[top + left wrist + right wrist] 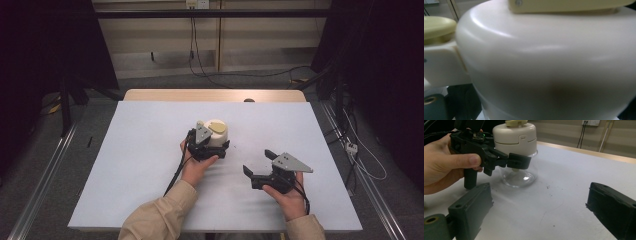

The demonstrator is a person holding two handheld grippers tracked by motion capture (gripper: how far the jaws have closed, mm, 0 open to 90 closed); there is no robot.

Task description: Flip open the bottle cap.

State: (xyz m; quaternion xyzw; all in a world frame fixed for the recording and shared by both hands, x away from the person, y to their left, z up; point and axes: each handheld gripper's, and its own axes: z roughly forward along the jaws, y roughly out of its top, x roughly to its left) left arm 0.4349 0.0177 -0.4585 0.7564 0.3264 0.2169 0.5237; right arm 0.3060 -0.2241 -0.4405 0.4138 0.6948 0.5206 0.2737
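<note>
High view shows the left gripper [216, 148] clamped around the clear chopper jar [216, 134], while the right gripper [257, 161] rests spread apart.

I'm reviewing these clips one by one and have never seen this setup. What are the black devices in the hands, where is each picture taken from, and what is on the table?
A person holds a hand-operated claw in each hand. The high view looks down on the table; the other two pictures come from a camera riding on each claw. The left claw is closed around a jar with a clear glass body and a cream lid, which stands on the white table; the left gripper view shows that lid up close. The right claw is open, holds nothing, and sits off to the jar's right, pointed toward it.
</note>
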